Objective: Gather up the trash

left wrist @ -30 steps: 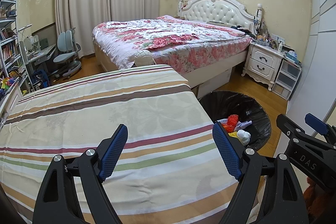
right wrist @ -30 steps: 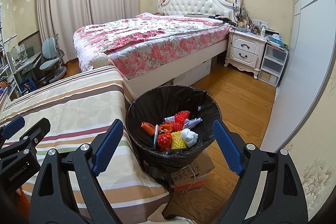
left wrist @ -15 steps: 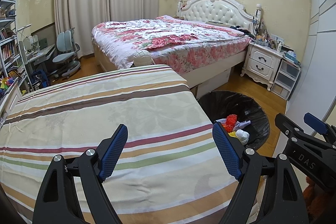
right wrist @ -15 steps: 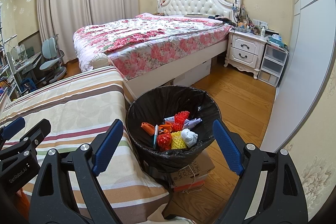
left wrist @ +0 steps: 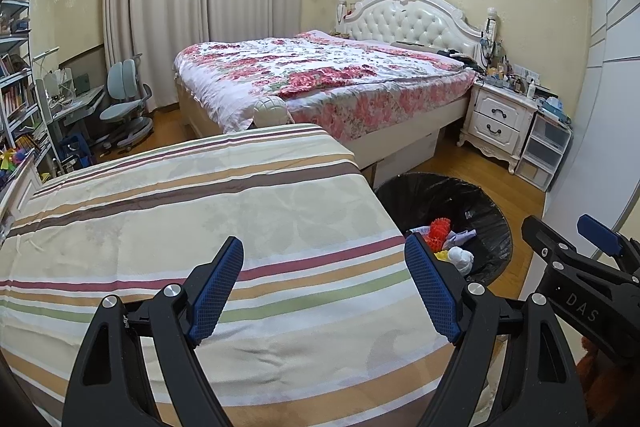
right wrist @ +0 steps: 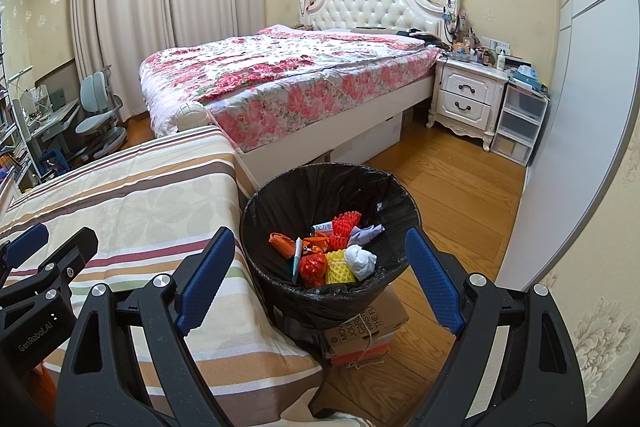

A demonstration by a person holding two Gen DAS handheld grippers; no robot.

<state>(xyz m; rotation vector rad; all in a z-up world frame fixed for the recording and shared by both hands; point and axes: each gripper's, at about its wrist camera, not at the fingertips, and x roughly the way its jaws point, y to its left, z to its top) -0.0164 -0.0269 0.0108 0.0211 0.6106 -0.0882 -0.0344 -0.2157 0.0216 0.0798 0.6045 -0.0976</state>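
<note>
A: While we hold both claws over the striped bench (left wrist: 224,211), what do we see between their fingers?

B: Nothing at all. Our left claw (left wrist: 324,287) stands wide, released, with only striped cloth beneath its blue pads (left wrist: 216,283). Our right claw (right wrist: 320,275) is spread just as wide and grips nothing; it hangs above the trash bin (right wrist: 332,183), apart from it.

A: Where does the bin stand?

B: We find it just beside the bench's right edge, on a cardboard box (right wrist: 360,327) on the wooden floor (right wrist: 452,187). A black bag lines it.

A: And the trash?

B: We see it gathered at the bottom of the bin: red foam netting (right wrist: 346,221), yellow foam netting (right wrist: 338,263), a crumpled white wad (right wrist: 360,259), an orange wrapper (right wrist: 280,241), a pale purple scrap (right wrist: 366,233) and a pen-like stick (right wrist: 297,259), all touching one another.

A: What lies beyond?

B: We see a bed with a floral quilt (left wrist: 320,79) and a white padded headboard, a white nightstand (right wrist: 468,95) to its right, and beige curtains (left wrist: 172,7) on the far wall.
</note>
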